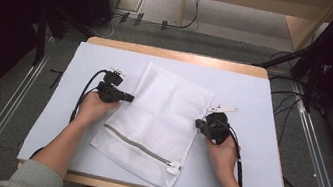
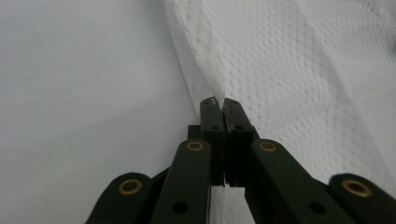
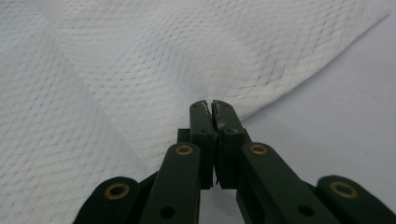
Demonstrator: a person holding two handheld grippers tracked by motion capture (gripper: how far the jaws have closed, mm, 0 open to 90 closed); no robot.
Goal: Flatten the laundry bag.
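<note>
Lying between both grippers, the mesh bag [image 1: 160, 123] has each side edge pinched in closed jaws.

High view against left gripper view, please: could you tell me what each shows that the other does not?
The high view alone shows the zipper across the near end of the white mesh bag, the right gripper at the bag's other long edge, and both hands. The left gripper view alone shows the mesh weave and that gripper's jaws shut on the bag's edge. Both show the left gripper, the bag and the white table cover.
</note>
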